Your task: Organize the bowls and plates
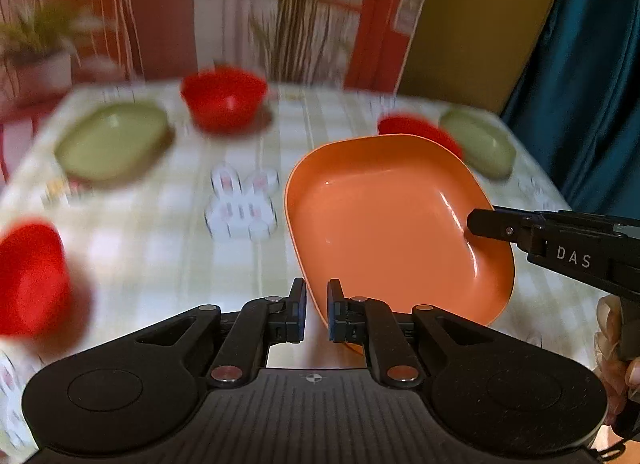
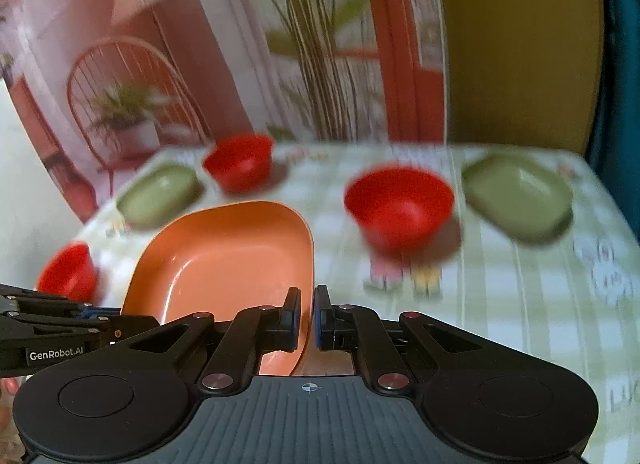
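An orange square plate hangs tilted above the checked tablecloth, held from two sides. My left gripper is shut on its near rim. My right gripper is shut on the opposite rim and shows in the left wrist view as a black arm coming in from the right. In the right wrist view, the left gripper reaches in from the left edge. On the table stand three red bowls and two green plates.
A white rabbit-shaped piece lies mid-table, left of the orange plate. The table wears a pale green checked cloth. Behind its far edge hangs a printed backdrop with a chair and plants. A teal curtain hangs at the right.
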